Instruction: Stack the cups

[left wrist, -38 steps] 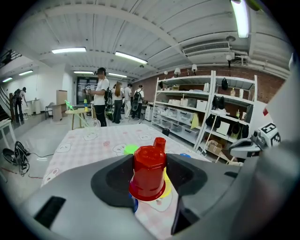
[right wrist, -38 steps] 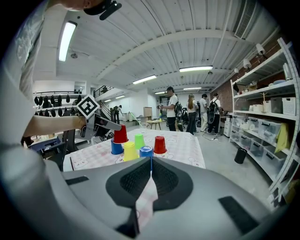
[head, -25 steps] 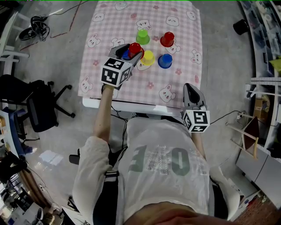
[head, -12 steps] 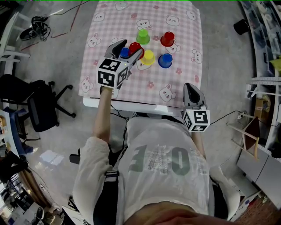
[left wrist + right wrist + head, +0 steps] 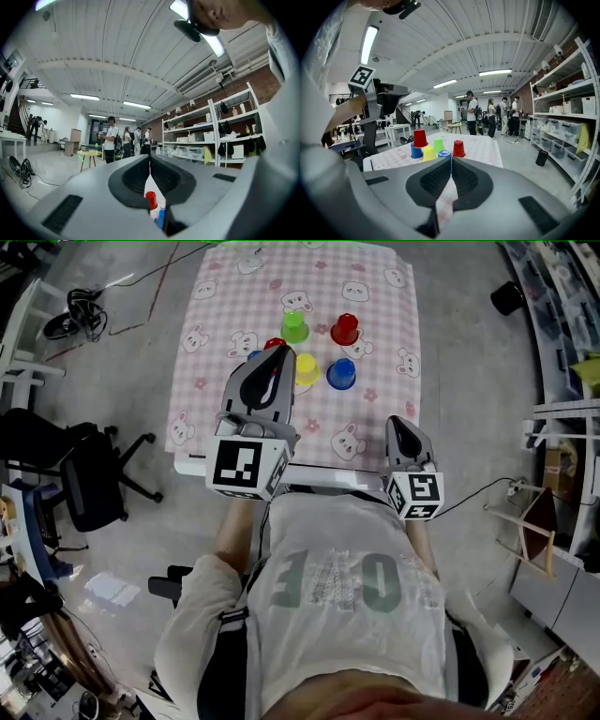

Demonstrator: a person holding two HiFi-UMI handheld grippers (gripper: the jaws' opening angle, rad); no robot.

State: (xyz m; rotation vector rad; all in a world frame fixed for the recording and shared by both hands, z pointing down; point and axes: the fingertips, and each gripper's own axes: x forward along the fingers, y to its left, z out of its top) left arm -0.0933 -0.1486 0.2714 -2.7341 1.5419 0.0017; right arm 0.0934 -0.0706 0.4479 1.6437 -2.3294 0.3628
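**Desk:** What does the head view give you?

**Me:** My left gripper point(image 5: 277, 354) sits mid-frame, raised over the table point(image 5: 211, 306). Its tip covers part of a red cup point(image 5: 273, 341) that rides on a blue cup point(image 5: 253, 356). The yellow cup point(image 5: 306, 368), green cup point(image 5: 294, 326), second red cup point(image 5: 344, 329) and second blue cup point(image 5: 340, 373) stand loose to the right of that pair. My right gripper point(image 5: 399, 425) is lower right, at the table's near edge.

**Desk:** And the left gripper view?

**Me:** Its jaws have just been closing. They now meet with nothing between them, and the red and blue cups show through the low gap.

**Desk:** Right gripper view?

**Me:** Jaws together there too, and empty. All six cups stand above them, with the red-on-blue pair leftmost.

**Desk:** What could go wrong?

**Me:** If I came down with the jaws closed, I'd likely tip that pair or shove the yellow cup just beside it. These cups look light.
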